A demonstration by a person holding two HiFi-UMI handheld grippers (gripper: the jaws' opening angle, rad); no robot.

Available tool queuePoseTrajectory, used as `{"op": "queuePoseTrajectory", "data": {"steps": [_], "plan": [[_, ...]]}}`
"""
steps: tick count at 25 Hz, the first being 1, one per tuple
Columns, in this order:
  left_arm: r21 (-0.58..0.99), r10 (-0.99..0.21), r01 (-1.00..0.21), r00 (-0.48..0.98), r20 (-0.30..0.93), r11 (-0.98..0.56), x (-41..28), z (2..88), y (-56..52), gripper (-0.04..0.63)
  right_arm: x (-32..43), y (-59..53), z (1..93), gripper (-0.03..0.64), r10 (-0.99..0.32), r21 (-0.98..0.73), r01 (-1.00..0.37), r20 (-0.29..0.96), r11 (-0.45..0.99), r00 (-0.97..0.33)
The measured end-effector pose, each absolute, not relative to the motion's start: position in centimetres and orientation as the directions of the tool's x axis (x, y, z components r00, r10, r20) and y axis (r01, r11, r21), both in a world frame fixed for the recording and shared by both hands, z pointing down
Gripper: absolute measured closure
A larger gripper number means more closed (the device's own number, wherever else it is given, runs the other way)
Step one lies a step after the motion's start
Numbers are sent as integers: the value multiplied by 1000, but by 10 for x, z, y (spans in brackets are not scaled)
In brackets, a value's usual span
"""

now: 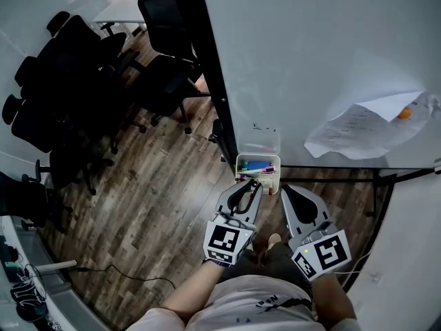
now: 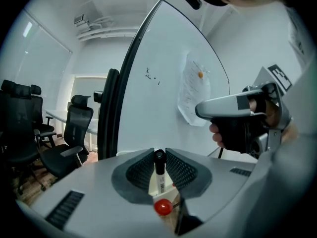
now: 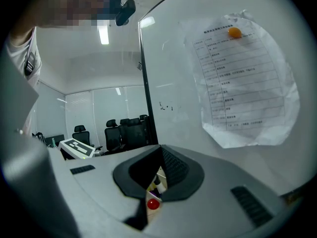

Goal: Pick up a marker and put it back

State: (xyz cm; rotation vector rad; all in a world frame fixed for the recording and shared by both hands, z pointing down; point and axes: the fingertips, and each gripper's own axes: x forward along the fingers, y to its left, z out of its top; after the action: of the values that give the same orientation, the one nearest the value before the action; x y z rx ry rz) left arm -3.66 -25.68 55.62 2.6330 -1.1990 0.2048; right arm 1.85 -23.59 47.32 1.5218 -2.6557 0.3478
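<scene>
Grey left gripper (image 1: 252, 183) near-level, marker (image 2: 159, 168) in jaws

White marker (image 2: 160, 181), black cap (image 2: 159, 160) — brown floor (image 1: 158, 198)

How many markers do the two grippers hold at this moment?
1: a black-capped marker sits between the left gripper's jaws. The right gripper holds none. Others may lie in the tray.

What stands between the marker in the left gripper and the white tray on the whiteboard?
Nothing visible. The left gripper holds the black-capped white marker just short of the white tray; the right gripper is alongside, not between.
</scene>
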Motion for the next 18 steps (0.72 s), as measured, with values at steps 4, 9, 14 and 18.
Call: {"op": "queuePoseTrajectory", "data": {"steps": [4,9,14,18], "plan": [[123,-734,-767,640,228,-630,-41,559,-261,520,16,-239,478,604,-842,-166,-857,169,488,-512],[87,-750,-777,625,217,-623,-46,553,-264,500,12,-240,478,604,-836,-167,-852,175,495,-520],[84,-760,-785,616,208,-613,-54,546,-265,485,8,-242,477,604,-830,-171,-847,178,503,-529],[84,-763,-789,611,209,-609,-60,541,-265,485,3,-243,476,604,-824,-176,-842,178,510,-537]]}}
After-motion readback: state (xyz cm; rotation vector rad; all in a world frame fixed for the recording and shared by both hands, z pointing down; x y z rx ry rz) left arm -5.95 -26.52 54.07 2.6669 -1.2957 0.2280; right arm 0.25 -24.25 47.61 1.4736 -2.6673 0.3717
